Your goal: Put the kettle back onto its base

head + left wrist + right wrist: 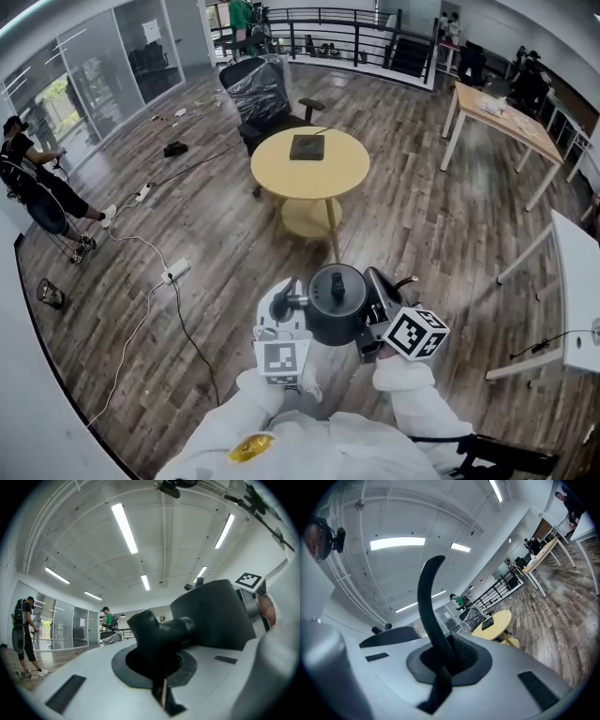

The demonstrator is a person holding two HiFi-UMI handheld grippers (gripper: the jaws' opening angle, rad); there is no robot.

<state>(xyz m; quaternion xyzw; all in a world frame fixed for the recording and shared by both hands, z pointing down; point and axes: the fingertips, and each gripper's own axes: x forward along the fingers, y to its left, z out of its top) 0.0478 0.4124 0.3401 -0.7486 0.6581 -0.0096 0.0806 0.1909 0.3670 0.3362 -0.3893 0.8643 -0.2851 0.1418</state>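
The kettle [336,302] is held with left gripper [292,304] clamped on spout [159,630] and right gripper [374,322] clamped on handle [429,611]; the base [307,146] is located straight ahead, well apart, on the round table [281,178].

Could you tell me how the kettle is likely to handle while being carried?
The kettle looks rigid, so it probably won't flex. The right gripper pinches only its thin curved handle, so it may swing or twist. The left gripper, clamped on its side stub, likely steadies it.
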